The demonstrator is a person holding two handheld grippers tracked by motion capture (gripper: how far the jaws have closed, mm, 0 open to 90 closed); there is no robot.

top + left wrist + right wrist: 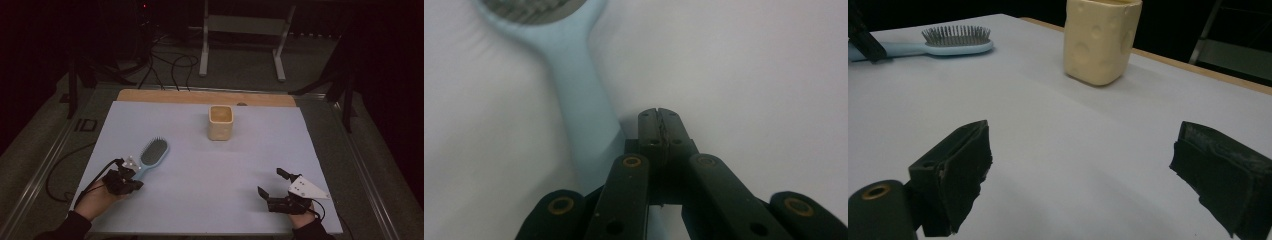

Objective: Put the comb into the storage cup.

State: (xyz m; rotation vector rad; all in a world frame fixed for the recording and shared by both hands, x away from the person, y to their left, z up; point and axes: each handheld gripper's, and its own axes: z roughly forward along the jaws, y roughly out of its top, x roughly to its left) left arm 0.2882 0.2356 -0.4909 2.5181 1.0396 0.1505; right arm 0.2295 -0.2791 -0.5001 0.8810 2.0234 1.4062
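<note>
- Left tool [131, 172]: I read it in the lower left of the high view, in the person's left hand [97, 197], low over the tabletop [200, 165].
- In the left gripper view its jaws are clenched, pad against pad, with nothing between them. The tips rest on or just above the sheet; I cannot tell which.
- Hairbrush [150, 156]: light blue, lying flat in the left half of the high view, bristle head toward the upper right, handle running down to the left tool.
- In the left gripper view the hairbrush handle lies just beside the closed jaws, on their left, and passes under the tool body at the bottom of the frame. The jaws do not grasp it.
- Right tool [272, 182]: lower right of the high view, released. In the right gripper view the two pads [960, 165] stand wide apart over bare sheet, nothing between them.
- Cream cup [220, 122]: upright, upper centre of the high view, well apart from both tools and from the hairbrush. Its wall carries round dimples in the right gripper view.
- A bare wooden strip [165, 96] of the tabletop shows along the far edge.
</note>
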